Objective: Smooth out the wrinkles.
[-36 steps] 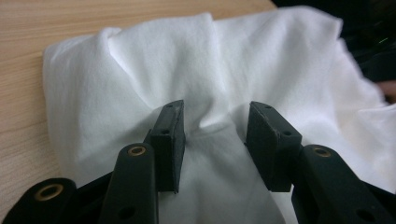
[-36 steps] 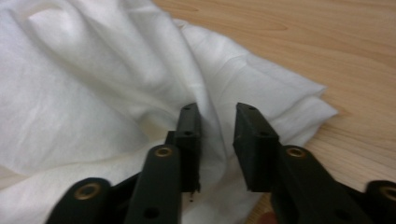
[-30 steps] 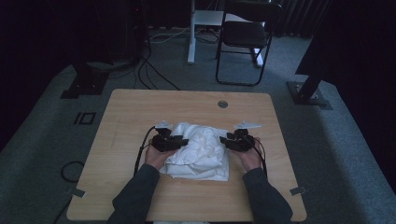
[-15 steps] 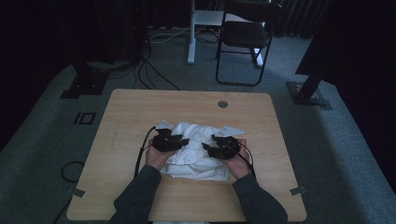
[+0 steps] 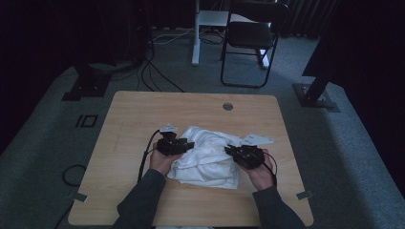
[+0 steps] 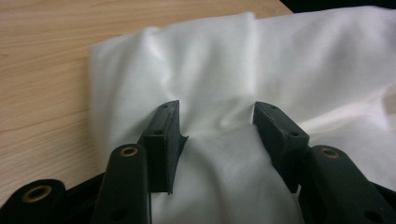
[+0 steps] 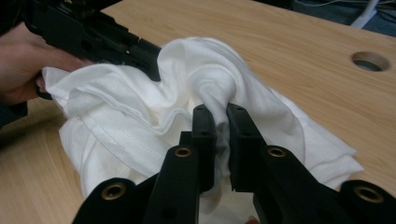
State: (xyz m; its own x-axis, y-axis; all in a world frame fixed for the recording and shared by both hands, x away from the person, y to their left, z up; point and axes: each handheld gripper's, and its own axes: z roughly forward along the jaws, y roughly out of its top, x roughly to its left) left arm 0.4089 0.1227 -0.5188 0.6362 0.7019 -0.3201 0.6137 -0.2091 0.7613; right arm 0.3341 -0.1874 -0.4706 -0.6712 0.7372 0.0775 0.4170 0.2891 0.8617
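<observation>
Under the crumpled white cloth [image 5: 207, 157] its lower layers are hidden, and the dim high view blurs its folds. It lies bunched near the middle of the wooden bench [image 5: 133, 119], soft, creased, with a stitched hem showing. At its left edge the left claw [image 6: 215, 122] stands wide, jaws pressed into fabric. At its right, the right claw [image 7: 221, 122] pinches a raised fold, jaws narrow.
</observation>
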